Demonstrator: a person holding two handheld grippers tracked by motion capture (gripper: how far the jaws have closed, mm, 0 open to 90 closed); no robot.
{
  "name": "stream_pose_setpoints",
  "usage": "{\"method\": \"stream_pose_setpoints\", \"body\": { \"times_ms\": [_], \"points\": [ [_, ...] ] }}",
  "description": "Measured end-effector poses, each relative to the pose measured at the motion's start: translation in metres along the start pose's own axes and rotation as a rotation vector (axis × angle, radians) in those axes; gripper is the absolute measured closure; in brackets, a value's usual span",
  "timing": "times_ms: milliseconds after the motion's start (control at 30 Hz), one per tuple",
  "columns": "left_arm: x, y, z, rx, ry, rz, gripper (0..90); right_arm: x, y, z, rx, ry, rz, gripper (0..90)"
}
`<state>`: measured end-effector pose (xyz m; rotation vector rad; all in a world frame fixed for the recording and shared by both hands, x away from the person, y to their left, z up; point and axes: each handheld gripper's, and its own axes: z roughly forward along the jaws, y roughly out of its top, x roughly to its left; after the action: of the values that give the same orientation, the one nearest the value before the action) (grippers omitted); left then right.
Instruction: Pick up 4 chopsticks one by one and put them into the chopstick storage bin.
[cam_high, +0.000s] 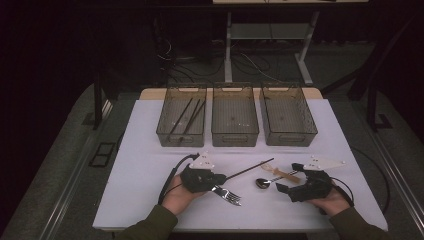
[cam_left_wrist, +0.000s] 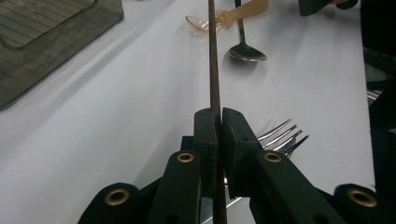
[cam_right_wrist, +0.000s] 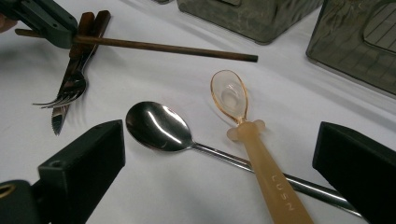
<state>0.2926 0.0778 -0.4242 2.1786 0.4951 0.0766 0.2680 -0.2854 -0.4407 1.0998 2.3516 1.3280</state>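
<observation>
Left tongs (cam_left_wrist: 218, 140) clamp chopstick (cam_left_wrist: 213, 60), lifted; right tongs (cam_right_wrist: 219, 172) gape empty. Next: carry to left bin (cam_high: 181, 134), which already holds chopsticks.

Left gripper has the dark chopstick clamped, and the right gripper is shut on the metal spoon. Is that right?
Not quite. The left gripper does clamp the dark chopstick, but the right gripper is open: in the right gripper view its fingers stand wide apart, with the metal spoon lying on the table between them, untouched, under the amber plastic spoon.
</observation>
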Motion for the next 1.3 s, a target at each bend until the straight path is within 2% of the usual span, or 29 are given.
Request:
{"method": "stream_pose_setpoints", "body": {
  "times_ms": [167,300,600,1000,1300],
  "points": [
    [0.003,0.000,-0.008,-0.002,-0.007,0.002,84.3,-0.001,0.000,0.001,-0.005,0.011,0.004,2.4],
    [0.004,0.001,-0.013,-0.007,0.006,0.009,84.3,-0.001,0.001,0.000,-0.009,0.012,0.003,2.4],
    [0.011,0.000,-0.029,-0.038,0.023,-0.002,84.3,-0.001,0.001,-0.001,-0.011,0.011,0.003,2.4],
    [0.023,-0.003,-0.049,-0.072,0.069,-0.024,84.4,-0.001,0.001,-0.001,-0.011,0.011,0.002,2.4],
    [0.033,-0.009,-0.058,-0.096,0.114,-0.057,84.4,-0.001,0.001,-0.001,-0.009,0.012,0.001,2.4]
  ]
}}
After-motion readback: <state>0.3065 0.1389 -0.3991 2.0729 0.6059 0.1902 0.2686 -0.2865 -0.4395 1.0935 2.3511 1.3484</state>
